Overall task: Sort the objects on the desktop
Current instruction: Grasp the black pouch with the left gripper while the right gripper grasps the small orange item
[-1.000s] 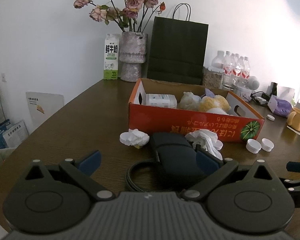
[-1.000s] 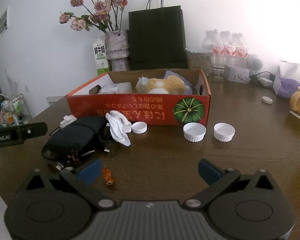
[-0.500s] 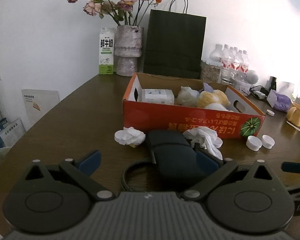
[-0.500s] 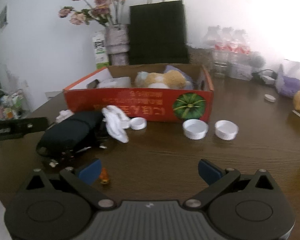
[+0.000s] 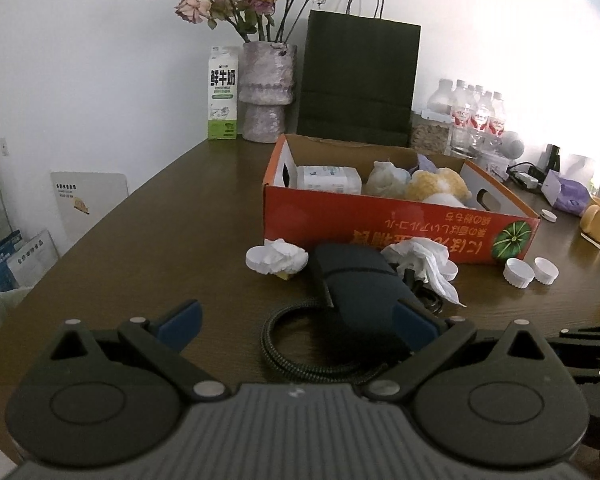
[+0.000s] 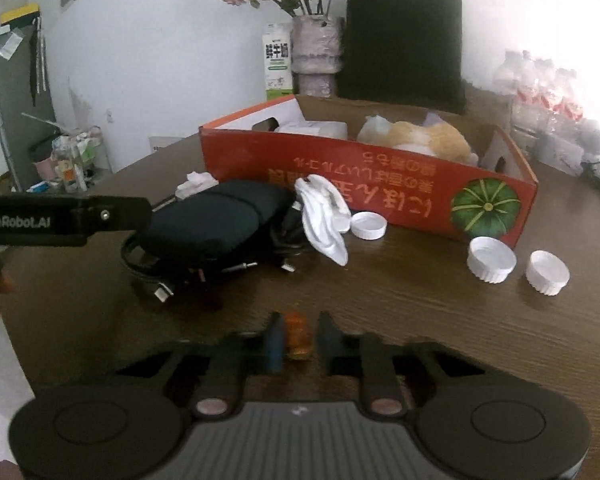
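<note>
From the left wrist camera, the left claw (image 5: 296, 320) hangs low over the worktop (image 5: 172, 232) with its fingers spread wide and nothing between them, one blue pad at the near end of the black pouch (image 5: 360, 284); closing here would likely snag the braided cable (image 5: 296, 360) coiled beneath and drag the crumpled tissue (image 5: 424, 264) along. From the right wrist camera, the right claw (image 6: 298, 340) sits near the worktop, drawn nearly together around a small orange object (image 6: 298, 334); whether the pads grip it I cannot tell, and it could slip free if lifted toward the red cardboard box (image 6: 364, 184).
</note>
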`<action>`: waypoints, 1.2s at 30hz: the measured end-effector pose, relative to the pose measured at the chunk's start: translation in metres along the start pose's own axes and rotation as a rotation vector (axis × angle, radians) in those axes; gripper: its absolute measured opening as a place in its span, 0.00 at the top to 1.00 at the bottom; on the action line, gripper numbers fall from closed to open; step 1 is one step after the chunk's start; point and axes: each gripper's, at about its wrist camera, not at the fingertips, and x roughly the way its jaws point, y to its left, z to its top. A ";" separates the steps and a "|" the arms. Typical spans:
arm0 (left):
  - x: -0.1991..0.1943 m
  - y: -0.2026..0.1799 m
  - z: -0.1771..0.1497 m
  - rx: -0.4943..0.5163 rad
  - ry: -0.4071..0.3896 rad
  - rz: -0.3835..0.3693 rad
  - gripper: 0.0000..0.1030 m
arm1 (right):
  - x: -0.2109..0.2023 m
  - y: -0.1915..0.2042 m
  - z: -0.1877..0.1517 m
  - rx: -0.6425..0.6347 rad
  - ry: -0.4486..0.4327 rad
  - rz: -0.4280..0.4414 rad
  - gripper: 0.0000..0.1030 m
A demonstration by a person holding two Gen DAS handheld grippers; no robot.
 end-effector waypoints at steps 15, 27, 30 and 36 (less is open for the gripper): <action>0.048 -0.035 0.030 0.031 0.105 -0.030 0.00 | -0.012 -0.044 0.012 0.101 -0.086 -0.076 0.89; 0.090 -0.045 0.039 0.069 0.238 0.015 0.07 | -0.006 -0.071 0.018 0.141 -0.100 -0.081 0.89; 0.091 -0.046 0.040 0.072 0.252 0.003 0.17 | -0.004 -0.075 0.018 0.147 -0.101 -0.071 0.89; 0.096 -0.055 0.041 0.107 0.277 0.006 0.28 | 0.000 -0.078 0.018 0.151 -0.101 -0.046 0.89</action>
